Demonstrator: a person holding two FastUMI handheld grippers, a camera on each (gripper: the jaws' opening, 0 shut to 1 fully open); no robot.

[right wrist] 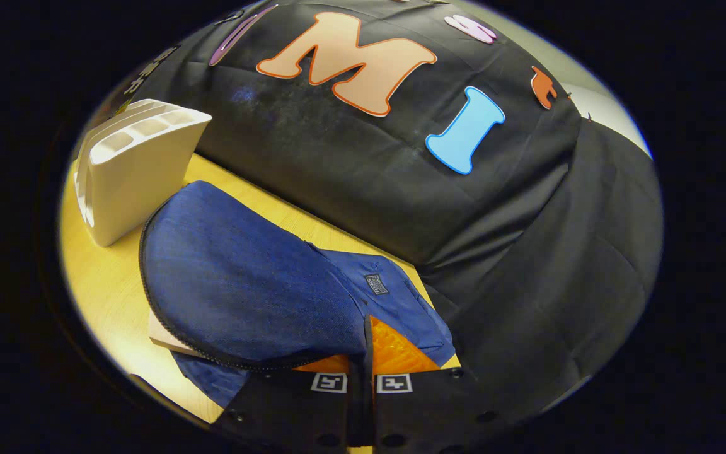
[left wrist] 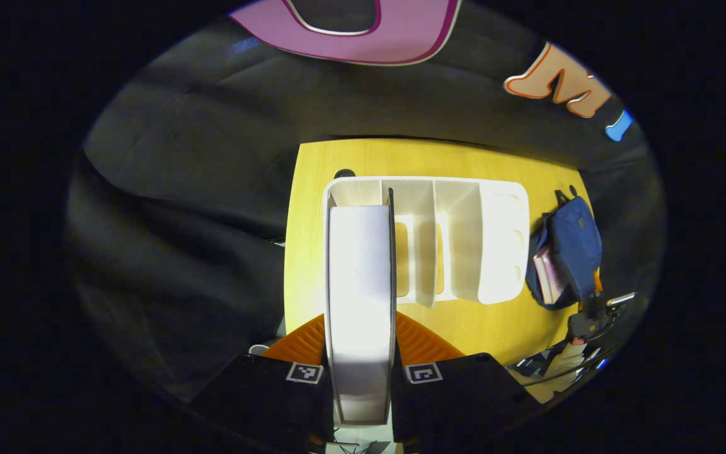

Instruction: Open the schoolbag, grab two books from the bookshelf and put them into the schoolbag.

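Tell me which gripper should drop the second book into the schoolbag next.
Left. Its fingers already clamp the white book above the bookshelf. The right gripper is busy holding the schoolbag flap up, with one book already inside.

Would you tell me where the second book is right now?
In the left gripper view, the white book stands clamped between the left gripper fingers, above the leftmost slot of the white bookshelf on the yellow table.

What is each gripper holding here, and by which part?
The left gripper clamps a white book across its near end. The right gripper pinches the schoolbag by its open flap's zipper edge.
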